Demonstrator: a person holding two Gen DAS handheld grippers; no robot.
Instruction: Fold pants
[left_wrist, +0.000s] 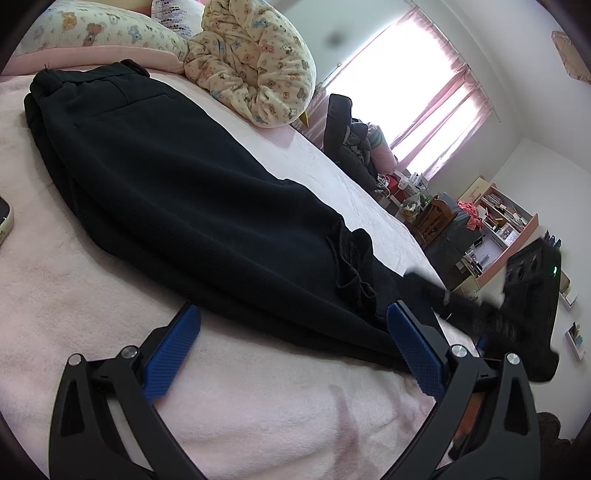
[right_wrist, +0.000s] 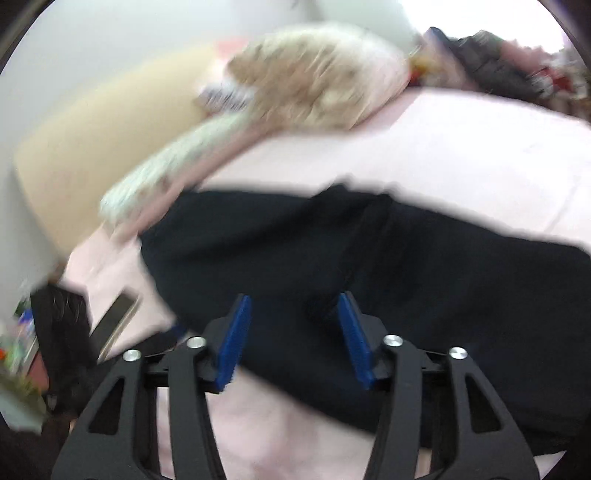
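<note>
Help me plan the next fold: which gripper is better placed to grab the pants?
Probably the left gripper: its open jaws sit at the hem end of the black pants, near a free edge. The right gripper, also open, hovers over mid-fabric in a blurred view.

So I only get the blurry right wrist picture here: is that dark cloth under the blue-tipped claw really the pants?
Observer: Yes. The left wrist view shows the black ribbed pants lying lengthwise on the pink fleece blanket, with a pocket seam near the far waistband.
Operator: Is the other claw holding them?
Observer: No. The left gripper is open, its blue ribbed pads spread at the near edge of the pants with nothing pinched.
Operator: Can you see my claw from there?
Observer: Only as a dark blur at the right edge; the right gripper itself is open in your view.
Operator: Anything else on the bed?
Observer: A rolled cream quilt with bear print beyond the pants.
</note>
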